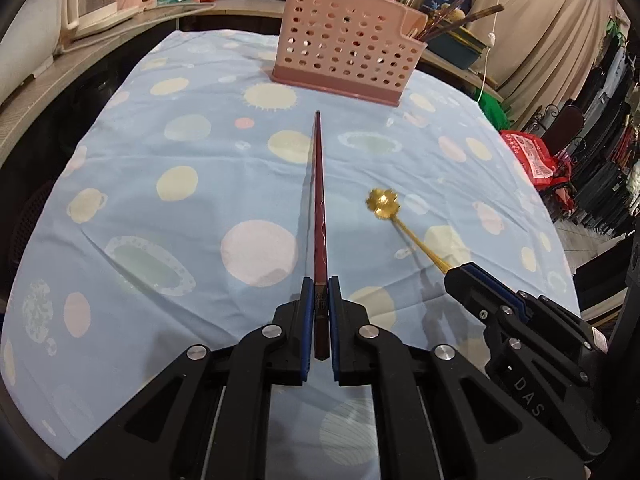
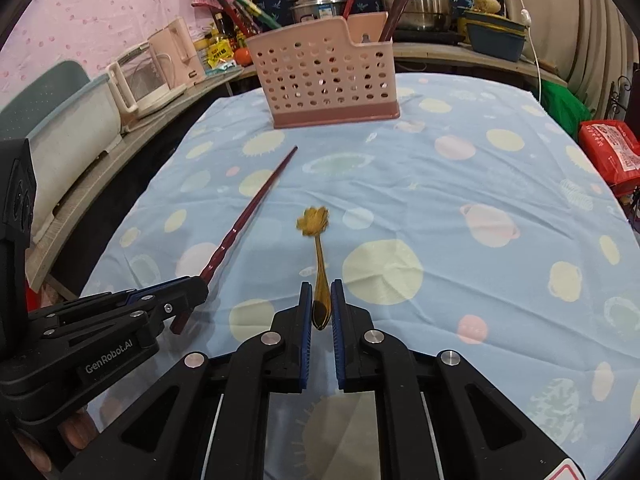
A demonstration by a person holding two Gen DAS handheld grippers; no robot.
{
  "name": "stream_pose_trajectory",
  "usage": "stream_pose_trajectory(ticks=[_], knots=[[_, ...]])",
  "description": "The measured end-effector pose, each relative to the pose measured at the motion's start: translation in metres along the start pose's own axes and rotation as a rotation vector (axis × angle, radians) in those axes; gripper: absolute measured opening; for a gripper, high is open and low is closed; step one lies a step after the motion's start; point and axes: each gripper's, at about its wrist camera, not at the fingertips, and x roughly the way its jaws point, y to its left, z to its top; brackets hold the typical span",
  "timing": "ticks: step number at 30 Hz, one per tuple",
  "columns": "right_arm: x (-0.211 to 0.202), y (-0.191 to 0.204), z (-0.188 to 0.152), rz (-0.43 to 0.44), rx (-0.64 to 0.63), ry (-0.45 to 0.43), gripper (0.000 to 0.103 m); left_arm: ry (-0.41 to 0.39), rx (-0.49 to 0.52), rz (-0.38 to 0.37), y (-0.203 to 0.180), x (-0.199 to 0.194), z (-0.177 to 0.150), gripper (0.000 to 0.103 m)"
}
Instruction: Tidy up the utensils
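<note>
We assess progress by working across the scene from left to right.

1. Left tongs [image 1: 319, 300]. We hold these closed on the thick end of the dark red chopsticks [image 1: 319, 200]. The sticks run straight forward from the jaws, with their thin tips pointing toward the pink perforated holder [image 1: 348, 46]. In the right wrist view the same sticks [image 2: 248, 216] slant up over the blue spotted cloth [image 2: 460, 184] that covers the desk. We judge them lifted clear of the cloth, though the tips may rest close to it.

2. Right tongs [image 2: 321, 300]. We hold these closed on the lower handle of the gold spoon [image 2: 316, 240]. Its flower-shaped bowl faces forward. The left wrist view shows the spoon [image 1: 394, 218] projecting from these tongs above the cloth, with a shadow beneath it, so we judge it raised as well.

3. Holder. It stands upright at the far end of the desk, well apart from both utensils. Several chopsticks already stand in its lower right compartment.

Status: both pickups appear complete. No other loose utensil shows on the cloth. Remaining, in our judgement: carry each utensil to the holder, tip it upright over a compartment and release it. The long sticks need careful aim at the opening.
</note>
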Motion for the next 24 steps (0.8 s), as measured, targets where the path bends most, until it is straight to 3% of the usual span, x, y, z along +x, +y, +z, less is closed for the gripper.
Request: stream_pose_trajectory(ticks=[3,24], knots=[[-0.010,-0.002,0.005,0.005,0.007,-0.022,0.002,-0.027,0.004,-0.014,-0.003,-0.014,0.004,0.007],[-0.070,-0.008,0.053,0.013,0.024,-0.155,0.002,-0.189,0.040,-0.009,-0.015,-0.090,0.049,0.007]])
